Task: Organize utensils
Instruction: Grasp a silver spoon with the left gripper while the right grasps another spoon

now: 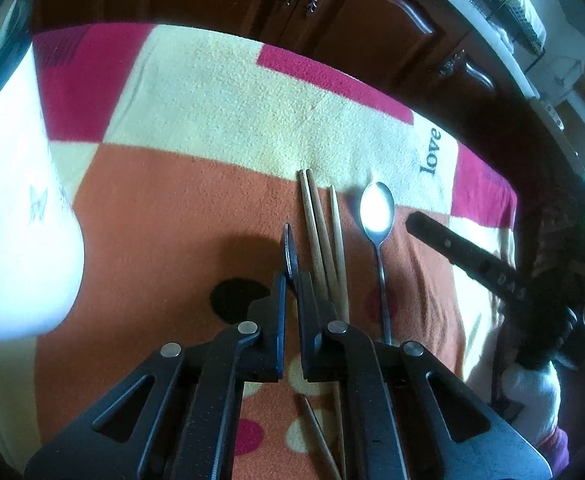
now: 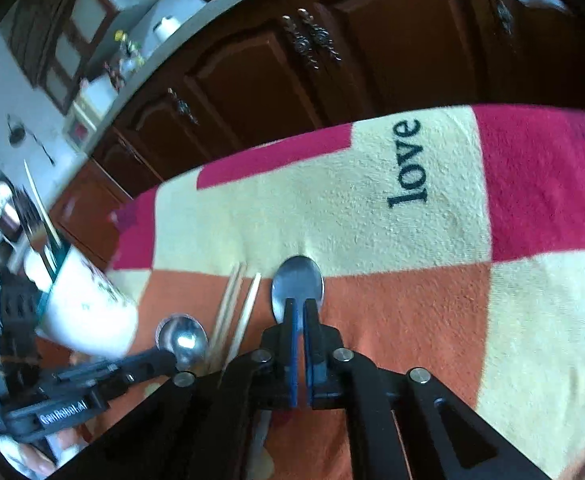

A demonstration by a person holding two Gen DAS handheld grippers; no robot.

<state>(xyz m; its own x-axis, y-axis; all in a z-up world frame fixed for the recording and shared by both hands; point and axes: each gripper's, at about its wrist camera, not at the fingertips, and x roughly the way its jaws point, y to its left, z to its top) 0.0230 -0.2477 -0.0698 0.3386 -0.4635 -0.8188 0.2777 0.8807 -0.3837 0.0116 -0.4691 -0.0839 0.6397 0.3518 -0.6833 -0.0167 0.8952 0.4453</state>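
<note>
Left gripper (image 1: 291, 280) is pinching a spoon (image 1: 290, 254) edge-on, jaws nearly together, just above the checked cloth (image 1: 196, 120). In the right wrist view that same spoon's bowl (image 2: 182, 340) is showing at the tip of the left gripper (image 2: 160, 360).

Right gripper (image 2: 300, 312) is closing narrow on a second spoon (image 2: 297, 280), its bowl lying on the cloth just beyond the fingertips.

Wooden chopsticks (image 1: 322, 232) are lying between the two spoons. A white cup (image 2: 88, 312) holding utensils is hanging at far left.
</note>
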